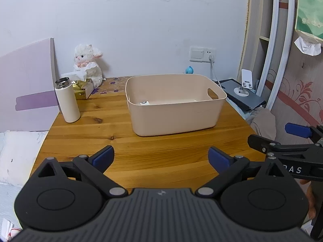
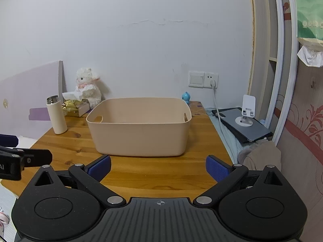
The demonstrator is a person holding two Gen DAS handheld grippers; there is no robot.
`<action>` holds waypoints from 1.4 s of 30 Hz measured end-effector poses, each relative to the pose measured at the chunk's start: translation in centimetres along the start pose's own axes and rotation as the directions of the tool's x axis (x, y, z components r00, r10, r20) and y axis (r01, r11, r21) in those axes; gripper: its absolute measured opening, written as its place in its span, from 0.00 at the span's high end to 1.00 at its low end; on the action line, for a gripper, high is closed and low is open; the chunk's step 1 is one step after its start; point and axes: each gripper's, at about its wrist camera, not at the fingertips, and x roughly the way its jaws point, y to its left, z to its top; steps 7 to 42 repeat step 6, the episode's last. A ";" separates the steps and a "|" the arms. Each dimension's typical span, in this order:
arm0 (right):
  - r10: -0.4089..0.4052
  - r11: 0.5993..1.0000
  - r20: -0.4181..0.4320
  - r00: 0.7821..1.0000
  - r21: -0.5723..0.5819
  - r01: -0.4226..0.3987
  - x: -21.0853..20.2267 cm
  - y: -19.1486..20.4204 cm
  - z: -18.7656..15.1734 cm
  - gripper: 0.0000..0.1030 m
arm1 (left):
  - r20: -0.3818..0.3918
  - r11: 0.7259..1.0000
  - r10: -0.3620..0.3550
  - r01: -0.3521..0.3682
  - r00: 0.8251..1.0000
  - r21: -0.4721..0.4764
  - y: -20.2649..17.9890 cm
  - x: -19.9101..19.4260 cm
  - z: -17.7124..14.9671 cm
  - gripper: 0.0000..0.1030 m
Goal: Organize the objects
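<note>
A beige plastic bin [image 1: 171,119] [image 2: 139,137] with cut-out handles stands in the middle of the wooden table [image 1: 101,133] [image 2: 153,173]. A small white object [image 1: 144,102] lies inside it. To the left stands a white bottle [image 1: 67,100] [image 2: 56,115] with a steel top. Behind it are a gold tissue box [image 1: 83,89] [image 2: 75,106] and a white plush lamb [image 1: 89,64] [image 2: 87,86]. A small blue toy [image 1: 189,70] [image 2: 185,96] sits behind the bin. My left gripper [image 1: 161,158] is open near the table's front edge, holding nothing. My right gripper [image 2: 158,168] is open likewise, beside the left one.
A wall socket with a plugged cable [image 2: 212,80] is on the back wall. Right of the table lie a dark tablet [image 2: 242,125] with a white stand [image 2: 247,111] on it, and crumpled cloth [image 2: 260,155]. A lilac board [image 1: 26,80] leans at the left. A tissue pack [image 1: 308,10] hangs top right.
</note>
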 end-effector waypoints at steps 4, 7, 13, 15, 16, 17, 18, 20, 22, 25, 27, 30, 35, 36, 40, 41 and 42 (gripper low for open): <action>-0.004 1.000 -0.011 1.000 0.004 0.004 0.5 -0.2 -0.2 0.01 | 0.003 1.000 0.001 -0.001 1.000 -0.013 0.4 0.2 0.0 0.03; -0.007 1.000 -0.017 1.000 0.008 0.007 0.9 -0.2 -0.2 0.00 | -0.002 1.000 0.004 -0.004 1.000 -0.021 0.6 0.5 0.0 0.03; -0.007 1.000 -0.017 1.000 0.008 0.007 0.9 -0.2 -0.2 0.00 | -0.002 1.000 0.004 -0.004 1.000 -0.021 0.6 0.5 0.0 0.03; -0.007 1.000 -0.017 1.000 0.008 0.007 0.9 -0.2 -0.2 0.00 | -0.002 1.000 0.004 -0.004 1.000 -0.021 0.6 0.5 0.0 0.03; -0.007 1.000 -0.017 1.000 0.008 0.007 0.9 -0.2 -0.2 0.00 | -0.002 1.000 0.004 -0.004 1.000 -0.021 0.6 0.5 0.0 0.03; -0.007 1.000 -0.017 1.000 0.008 0.007 0.9 -0.2 -0.2 0.00 | -0.002 1.000 0.004 -0.004 1.000 -0.021 0.6 0.5 0.0 0.03; -0.007 1.000 -0.017 1.000 0.008 0.007 0.9 -0.2 -0.2 0.00 | -0.002 1.000 0.004 -0.004 1.000 -0.021 0.6 0.5 0.0 0.03; -0.007 1.000 -0.017 1.000 0.008 0.007 0.9 -0.2 -0.2 0.00 | -0.002 1.000 0.004 -0.004 1.000 -0.021 0.6 0.5 0.0 0.03; -0.007 1.000 -0.017 1.000 0.008 0.007 0.9 -0.2 -0.2 0.00 | -0.002 1.000 0.004 -0.004 1.000 -0.021 0.6 0.5 0.0 0.03; -0.007 1.000 -0.017 1.000 0.008 0.007 0.9 -0.2 -0.2 0.00 | -0.002 1.000 0.004 -0.004 1.000 -0.021 0.6 0.5 0.0 0.03; -0.007 1.000 -0.017 1.000 0.008 0.007 0.9 -0.2 -0.2 0.00 | -0.002 1.000 0.004 -0.004 1.000 -0.021 0.6 0.5 0.0 0.03; -0.007 1.000 -0.017 1.000 0.008 0.007 0.9 -0.2 -0.2 0.00 | -0.002 1.000 0.004 -0.004 1.000 -0.021 0.6 0.5 0.0 0.03; -0.007 1.000 -0.017 1.000 0.008 0.007 0.9 -0.2 -0.2 0.00 | -0.002 1.000 0.004 -0.004 1.000 -0.021 0.6 0.5 0.0 0.03; -0.007 1.000 -0.017 1.000 0.008 0.007 0.9 -0.2 -0.2 0.00 | -0.002 1.000 0.004 -0.004 1.000 -0.021 0.6 0.5 0.0 0.03; -0.007 1.000 -0.017 1.000 0.008 0.007 0.9 -0.2 -0.2 0.00 | -0.002 1.000 0.004 -0.004 1.000 -0.021 0.6 0.5 0.0 0.03; -0.007 1.000 -0.017 1.000 0.008 0.007 0.9 -0.2 -0.2 0.00 | -0.002 1.000 0.004 -0.004 1.000 -0.021 0.6 0.5 0.0 0.03; -0.007 1.000 -0.017 1.000 0.008 0.007 0.9 -0.2 -0.2 0.00 | -0.002 1.000 0.004 -0.004 1.000 -0.021 0.6 0.5 0.0 0.03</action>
